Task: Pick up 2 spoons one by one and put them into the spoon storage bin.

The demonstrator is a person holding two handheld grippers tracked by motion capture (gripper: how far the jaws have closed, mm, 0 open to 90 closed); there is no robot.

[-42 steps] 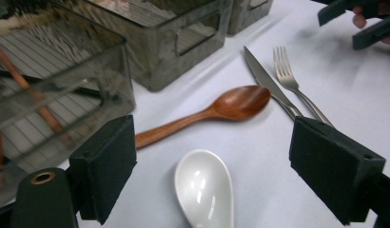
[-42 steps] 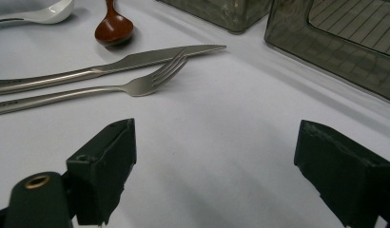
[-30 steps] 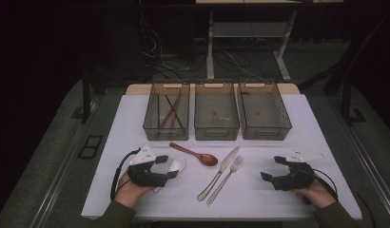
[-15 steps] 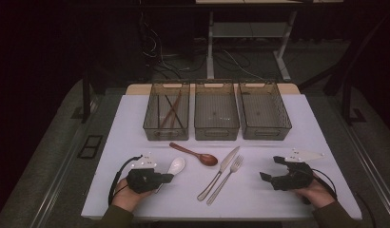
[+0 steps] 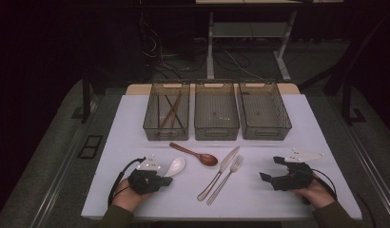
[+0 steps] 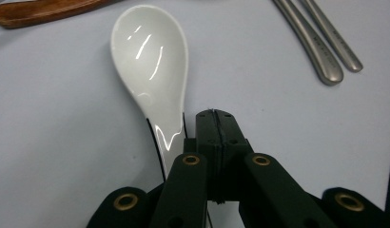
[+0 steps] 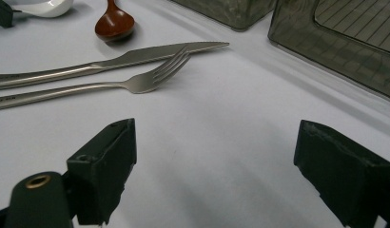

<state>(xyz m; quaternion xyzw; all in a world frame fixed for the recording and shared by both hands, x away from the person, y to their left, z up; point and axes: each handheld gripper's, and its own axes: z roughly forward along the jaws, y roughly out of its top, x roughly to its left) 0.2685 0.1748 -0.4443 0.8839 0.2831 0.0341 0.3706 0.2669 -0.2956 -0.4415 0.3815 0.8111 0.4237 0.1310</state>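
Two claws on the bench [image 5: 112, 142] right now, and all the action is on my left. My left claw [image 6: 214, 118] is squeezed fully together right at the neck of the white spoon [image 6: 150, 57]. The spoon lies flat on the bench, bowl up and pointing away from me, just short of the wooden spoon [image 5: 195, 154]. Here's the catch: the tips meet with nothing showing between them, and the white handle runs along the outer side of one jaw and slips under it. I can't call that a grip on the handle.

Doing this step well, as I judge it, means parting the jaws, shifting sideways until the handle sits squarely between the pads, then closing low on the handle. Glazed ceramic is slick and the bowl end is heavy, so a pinch too far back would likely let it droop or swing. Once it's caught, a straight, slow lift should keep it off the wooden spoon.

My right claw [image 5: 270, 168] sits low over the bench with its jaws wide apart and nothing in them. It is near the fork [image 5: 222, 183] and the knife [image 5: 219, 173], which lie side by side — ready, not busy.

Across the far side stand three smoky see-through bins, side by side. The left bin [image 5: 165, 137] holds brown chopsticks [image 5: 170, 111] lying lengthwise. The middle bin [image 5: 217, 137] and right bin [image 5: 267, 137] look empty apart from a dark speck or two.
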